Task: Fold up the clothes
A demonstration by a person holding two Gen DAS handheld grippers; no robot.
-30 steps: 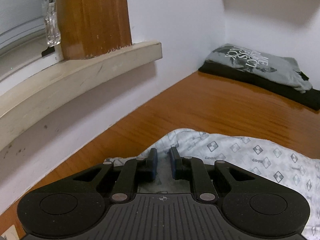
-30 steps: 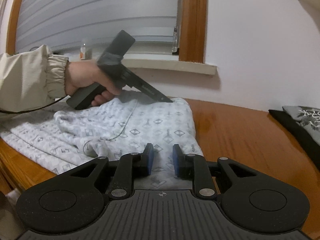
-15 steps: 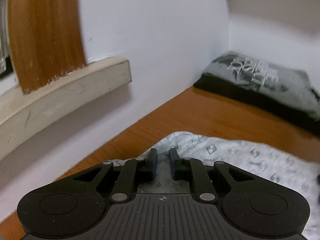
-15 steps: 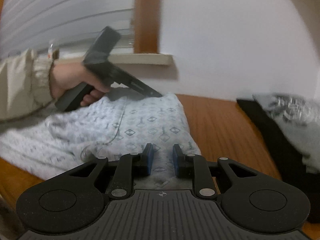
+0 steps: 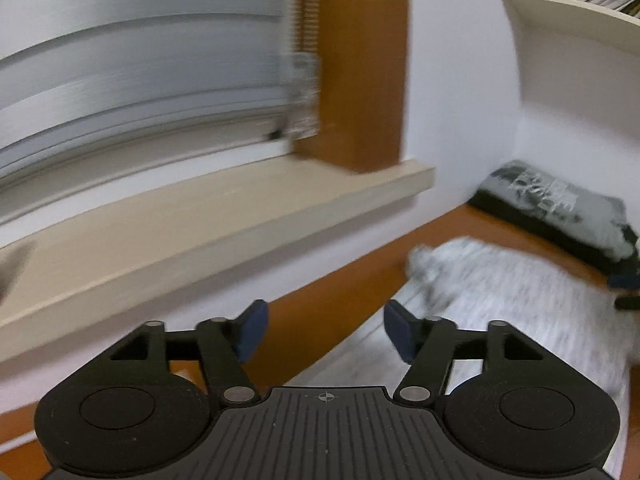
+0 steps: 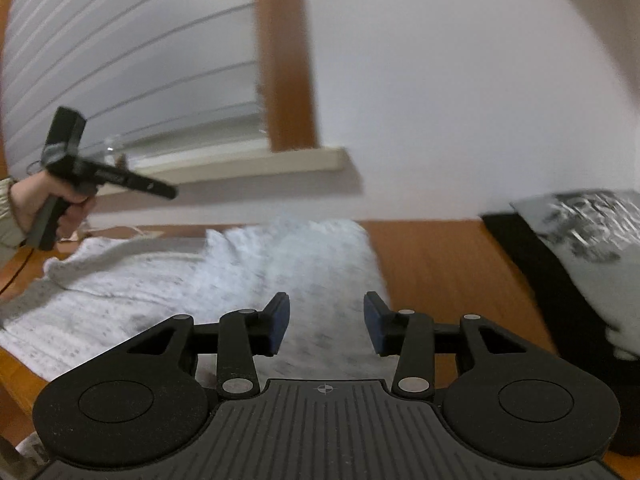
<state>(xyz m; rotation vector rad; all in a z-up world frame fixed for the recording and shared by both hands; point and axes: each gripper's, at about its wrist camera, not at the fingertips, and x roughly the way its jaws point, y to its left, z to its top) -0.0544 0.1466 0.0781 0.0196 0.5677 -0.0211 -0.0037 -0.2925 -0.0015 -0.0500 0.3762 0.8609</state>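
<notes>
Wooden table (image 6: 432,256) under a window sill (image 5: 224,216), white wall behind; both views motion-blurred. White patterned garment (image 6: 248,276) lies folded over on the table just below the sill, print unreadable through blur. Right of the garment, apart from it, sits a folded stack (image 6: 580,248), grey printed top on something black, cut off by the frame edge. Left gripper (image 5: 324,326) is spread wide with nothing between its blue pads, raised toward the sill beside the garment's edge. Right gripper (image 6: 326,322) is also wide and empty, apparently hovering over the garment's near part. Only the right view shows the person's hand (image 6: 36,204) on the left tool; only the left view shows a shelf (image 5: 576,20) with books, partly cropped.
</notes>
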